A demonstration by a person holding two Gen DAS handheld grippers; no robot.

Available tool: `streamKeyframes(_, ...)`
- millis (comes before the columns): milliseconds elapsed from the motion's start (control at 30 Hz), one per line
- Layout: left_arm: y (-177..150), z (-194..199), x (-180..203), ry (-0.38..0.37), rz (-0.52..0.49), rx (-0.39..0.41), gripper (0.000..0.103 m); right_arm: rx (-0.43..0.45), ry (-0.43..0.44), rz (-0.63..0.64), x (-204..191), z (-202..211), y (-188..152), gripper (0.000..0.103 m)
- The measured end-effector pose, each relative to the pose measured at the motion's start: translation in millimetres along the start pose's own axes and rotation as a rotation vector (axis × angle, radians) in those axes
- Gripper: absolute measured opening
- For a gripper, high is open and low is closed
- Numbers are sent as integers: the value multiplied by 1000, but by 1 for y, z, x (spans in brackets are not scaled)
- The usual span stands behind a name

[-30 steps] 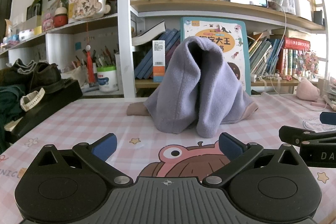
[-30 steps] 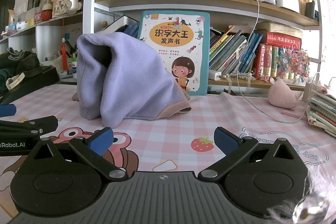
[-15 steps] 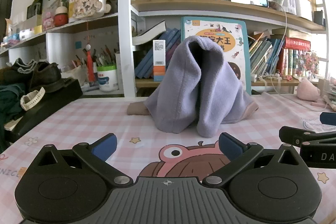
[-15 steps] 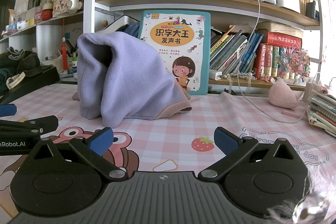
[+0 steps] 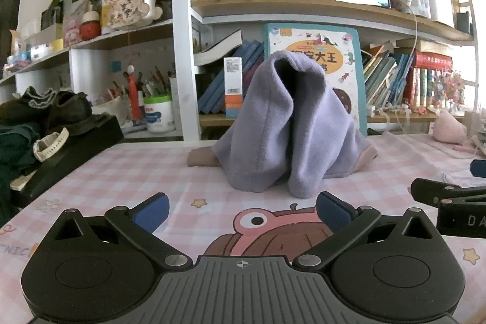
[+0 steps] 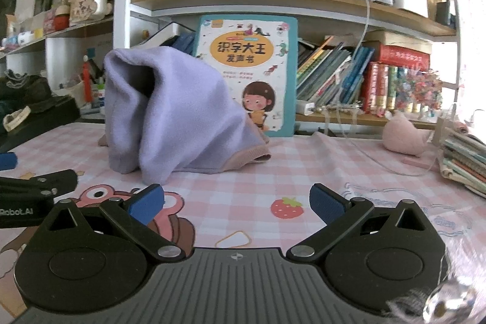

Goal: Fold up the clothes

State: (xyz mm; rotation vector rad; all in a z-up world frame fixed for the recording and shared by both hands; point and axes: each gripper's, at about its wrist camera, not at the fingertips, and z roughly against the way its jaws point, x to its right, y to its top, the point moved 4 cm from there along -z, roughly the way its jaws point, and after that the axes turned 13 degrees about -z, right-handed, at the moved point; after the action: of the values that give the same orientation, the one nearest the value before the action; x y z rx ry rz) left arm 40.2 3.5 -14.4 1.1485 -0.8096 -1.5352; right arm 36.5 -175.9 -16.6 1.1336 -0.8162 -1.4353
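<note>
A lilac fleece garment (image 5: 285, 129) with a pinkish-brown hem stands heaped in a tent shape at the back of the pink checked tablecloth (image 5: 127, 172), leaning against a large children's book (image 5: 316, 50). It also shows in the right wrist view (image 6: 179, 111). My left gripper (image 5: 241, 210) is open and empty, low over the cloth, a short way in front of the garment. My right gripper (image 6: 237, 199) is open and empty, to the right of the left one. Each gripper shows at the edge of the other's view.
A full bookshelf (image 5: 303, 5) runs along the back. A black box with dark shoes (image 5: 60, 117) sits at the left. A pink plush (image 6: 404, 135), a white cable (image 6: 364, 148) and a stack of books (image 6: 464, 160) lie at the right.
</note>
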Motion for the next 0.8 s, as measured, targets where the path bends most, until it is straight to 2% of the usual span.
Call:
streamKeyframes(300, 0, -1, -2, -7, 17, 0, 103, 6, -15, 14, -1, 0, 1, 103)
streamKeyframes(533, 1, 6, -4, 34, 21, 24, 103, -23, -29, 20, -1, -5, -1, 103)
streamKeyframes(800, -1, -3, -8, 10, 49, -16, 103, -28, -26, 23, -2, -6, -2, 103)
